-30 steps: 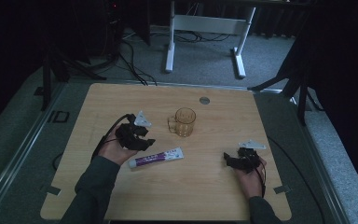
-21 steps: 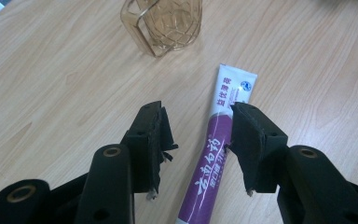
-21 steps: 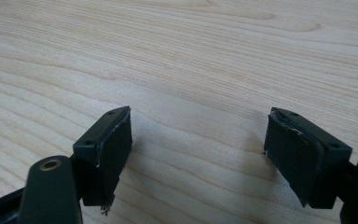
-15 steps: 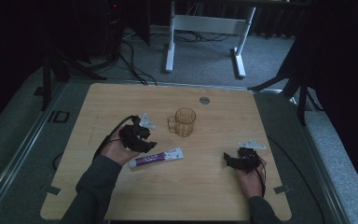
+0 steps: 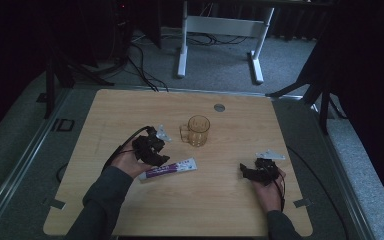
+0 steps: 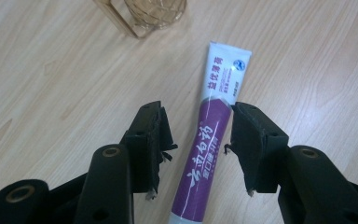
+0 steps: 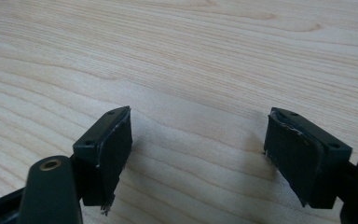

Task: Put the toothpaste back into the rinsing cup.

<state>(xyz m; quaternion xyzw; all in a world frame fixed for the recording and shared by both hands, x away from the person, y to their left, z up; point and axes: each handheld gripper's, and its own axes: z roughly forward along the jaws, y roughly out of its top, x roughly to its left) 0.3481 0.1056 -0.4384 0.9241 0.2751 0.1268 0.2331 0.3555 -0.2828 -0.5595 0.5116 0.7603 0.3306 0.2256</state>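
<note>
The left gripper [image 6: 196, 140] hangs over the wooden desk [image 6: 51, 84] with its black fingers [image 6: 151, 135] apart on either side of a toothpaste tube [image 6: 212, 140]. The tube lies flat between them, purple below and white toward its crimped end. The right finger looks to touch it. Beyond, an amber glass mug [image 6: 144, 14] stands on the desk.

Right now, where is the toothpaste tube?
In the high view the toothpaste tube lies flat left of table centre, just in front of the amber mug, between the left gripper's open jaws.
</note>
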